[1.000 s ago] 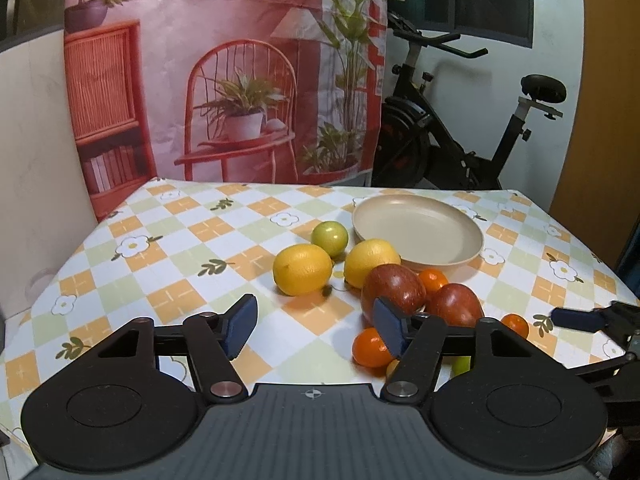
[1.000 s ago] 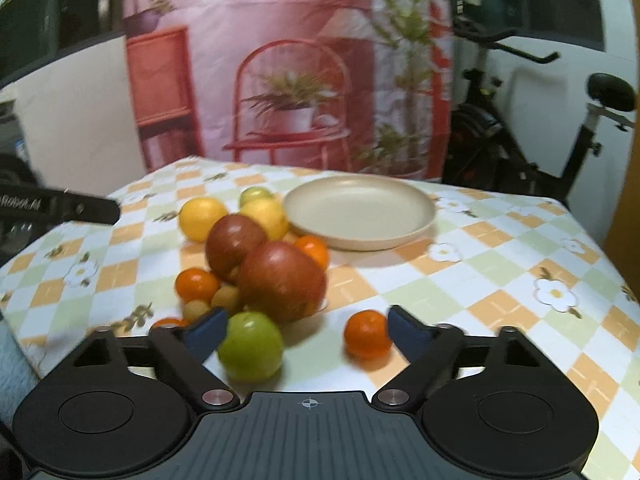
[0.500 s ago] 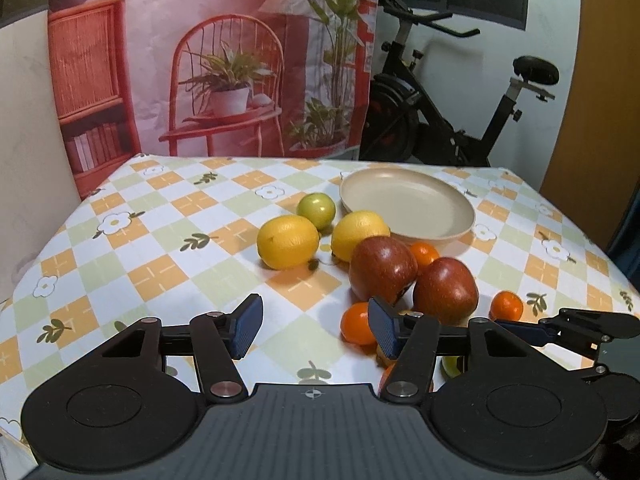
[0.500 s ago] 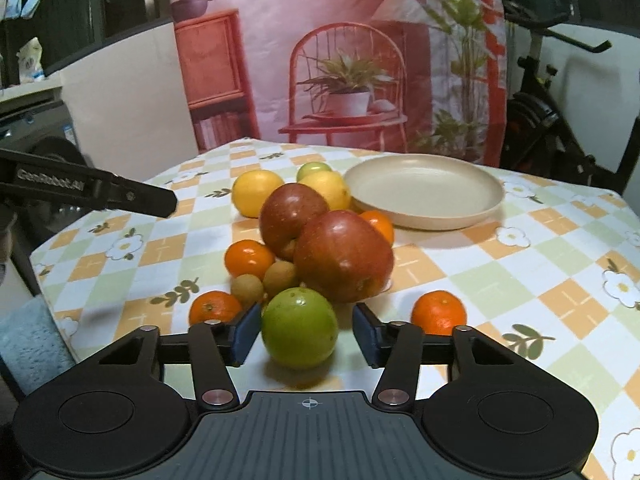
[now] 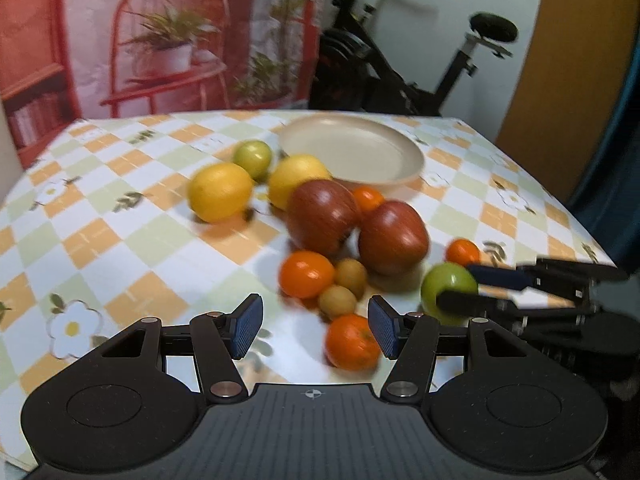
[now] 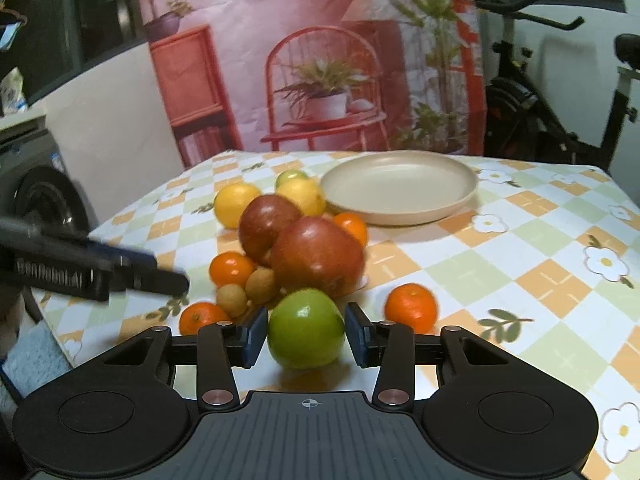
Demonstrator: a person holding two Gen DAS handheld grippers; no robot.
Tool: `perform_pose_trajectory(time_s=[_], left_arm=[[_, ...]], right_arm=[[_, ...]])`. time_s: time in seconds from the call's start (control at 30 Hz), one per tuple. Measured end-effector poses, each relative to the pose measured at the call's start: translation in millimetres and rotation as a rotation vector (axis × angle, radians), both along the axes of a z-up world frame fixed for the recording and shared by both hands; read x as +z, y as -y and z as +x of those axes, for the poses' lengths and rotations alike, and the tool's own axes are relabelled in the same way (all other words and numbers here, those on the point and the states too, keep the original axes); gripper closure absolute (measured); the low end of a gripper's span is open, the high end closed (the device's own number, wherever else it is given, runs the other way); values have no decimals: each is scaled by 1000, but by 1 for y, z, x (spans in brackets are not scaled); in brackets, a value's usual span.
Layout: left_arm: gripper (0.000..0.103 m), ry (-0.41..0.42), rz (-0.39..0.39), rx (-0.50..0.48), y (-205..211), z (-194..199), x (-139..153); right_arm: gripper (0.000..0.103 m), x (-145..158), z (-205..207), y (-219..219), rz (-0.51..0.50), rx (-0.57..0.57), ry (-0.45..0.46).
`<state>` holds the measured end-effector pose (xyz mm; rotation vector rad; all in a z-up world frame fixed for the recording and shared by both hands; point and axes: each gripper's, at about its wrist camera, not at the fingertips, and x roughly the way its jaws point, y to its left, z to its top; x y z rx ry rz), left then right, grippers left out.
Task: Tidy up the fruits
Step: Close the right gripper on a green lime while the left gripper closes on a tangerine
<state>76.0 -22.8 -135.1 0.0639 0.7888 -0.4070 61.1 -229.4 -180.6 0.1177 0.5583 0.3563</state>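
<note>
Fruits lie bunched on the checked surface (image 6: 520, 264), near a beige plate (image 6: 400, 188) at its far side: two red apples (image 6: 316, 256), lemons (image 6: 236, 210), oranges (image 6: 412, 306). Behind hang a pink backdrop (image 6: 320, 60) and an exercise bike (image 6: 560, 120). The right tool (image 6: 306, 334) is closing narrowly around a green apple (image 6: 306, 328), pads just at its sides; contact is unclear. The left tool (image 5: 316, 326) stands half open, holding nothing, an orange (image 5: 352, 342) just beyond.
</note>
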Motion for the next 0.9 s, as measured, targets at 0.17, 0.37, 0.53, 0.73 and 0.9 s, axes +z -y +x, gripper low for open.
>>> perform_pose_trajectory(time_s=[0.17,0.37,0.53,0.73,0.9], left_arm=[[42,-57,2,-69,11,2,-12],[44,-92,17,-103,18,5,-21],[61,-118,29,-98,19,10,-29],[61,-118,19,-102,19,10,-29],[61,-129,33,-104,21,11,-33]], right_arm=[[65,0,0,7,1,-19,-9],[65,-1,-5,4,-29,-8,-12],[65,-1,-8,3,-46,2,-18],[63,0,-10,7,-37,3,-48],[63,-1,-9,4,-36,15,-70]])
